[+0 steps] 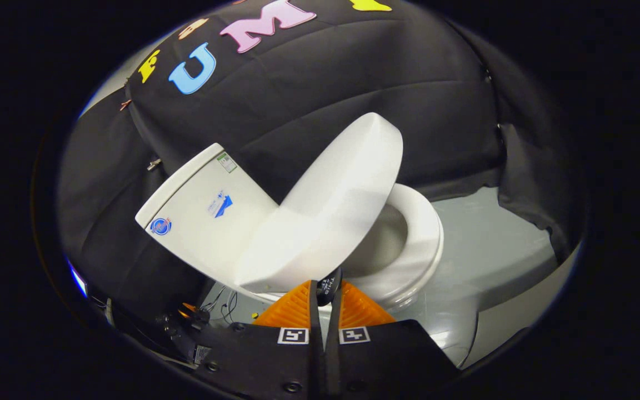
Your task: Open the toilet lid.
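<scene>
Here, toilet lid (325, 200) half raised above the seat (420, 244).
Gripper (325, 303) fingers clench a small dark tab (329, 284) at the lid's edge.

Stickers (221, 204) on the tank (192, 233), ten o'clock from the gripper (325, 300), are unreadable; tiny white lettering marks the black tab (329, 284) pinched between its fingers; square markers (293, 335) sit behind them.
</scene>
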Motion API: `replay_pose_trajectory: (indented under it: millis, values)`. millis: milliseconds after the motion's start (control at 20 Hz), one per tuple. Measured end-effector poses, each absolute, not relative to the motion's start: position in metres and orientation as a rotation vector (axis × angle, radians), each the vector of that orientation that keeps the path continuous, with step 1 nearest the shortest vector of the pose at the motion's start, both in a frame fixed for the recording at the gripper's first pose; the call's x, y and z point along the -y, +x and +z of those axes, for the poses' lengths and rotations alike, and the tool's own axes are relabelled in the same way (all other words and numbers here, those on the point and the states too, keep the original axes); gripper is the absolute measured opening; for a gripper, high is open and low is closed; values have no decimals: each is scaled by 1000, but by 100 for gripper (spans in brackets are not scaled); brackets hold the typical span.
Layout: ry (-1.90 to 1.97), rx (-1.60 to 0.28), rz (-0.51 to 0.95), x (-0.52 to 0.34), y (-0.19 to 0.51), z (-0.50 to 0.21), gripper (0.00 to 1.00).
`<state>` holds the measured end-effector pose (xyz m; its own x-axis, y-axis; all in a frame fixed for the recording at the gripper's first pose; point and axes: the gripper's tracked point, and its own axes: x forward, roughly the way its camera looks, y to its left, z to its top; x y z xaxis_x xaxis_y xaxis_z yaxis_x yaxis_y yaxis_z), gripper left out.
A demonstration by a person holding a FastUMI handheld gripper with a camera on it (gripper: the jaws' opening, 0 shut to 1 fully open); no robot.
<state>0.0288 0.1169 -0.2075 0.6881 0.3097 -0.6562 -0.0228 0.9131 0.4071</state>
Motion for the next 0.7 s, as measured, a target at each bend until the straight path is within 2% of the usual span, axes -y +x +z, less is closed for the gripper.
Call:
replay_pose_trajectory:
  millis: [700]
  values:
    - [88,-561,327,-229,66,-103,5]
